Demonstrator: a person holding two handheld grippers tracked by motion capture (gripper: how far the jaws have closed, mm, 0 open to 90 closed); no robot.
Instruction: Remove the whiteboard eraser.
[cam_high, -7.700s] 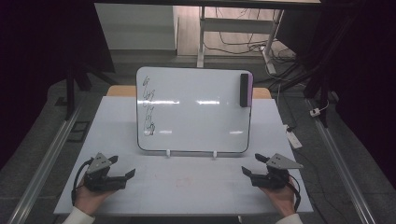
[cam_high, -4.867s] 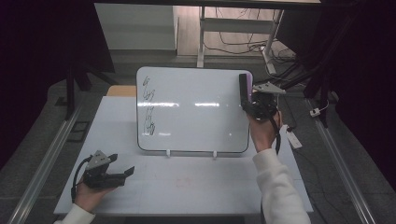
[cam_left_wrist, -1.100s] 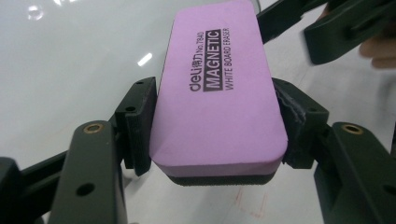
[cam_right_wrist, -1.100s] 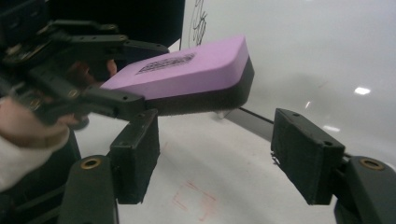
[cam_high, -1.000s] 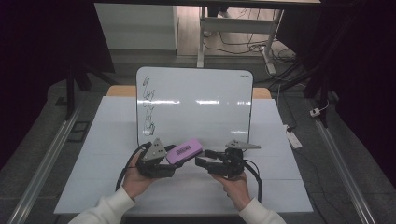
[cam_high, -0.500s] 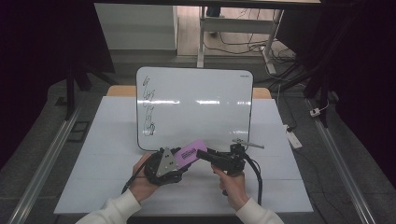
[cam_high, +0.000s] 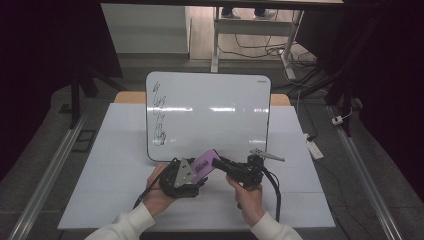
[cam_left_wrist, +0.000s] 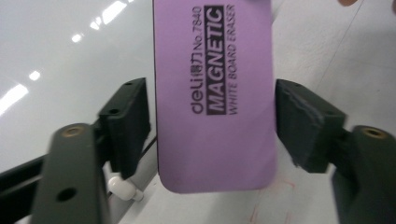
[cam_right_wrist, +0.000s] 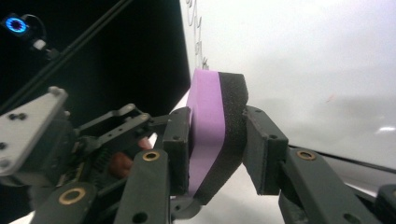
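Purple magnetic eraser (cam_high: 206, 162) at six o'clock of the whiteboard (cam_high: 210, 112), mid-handover: right tongs (cam_right_wrist: 215, 140) clench its foam edges, while left tongs (cam_left_wrist: 212, 123), just opening, stand released beside it, freeing it for wiping.

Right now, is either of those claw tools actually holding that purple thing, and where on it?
The right gripper clamps the purple eraser across its thickness, purple back against one pad, black felt against the other. The left gripper has just opened; its pads stand clear of the eraser's edges.
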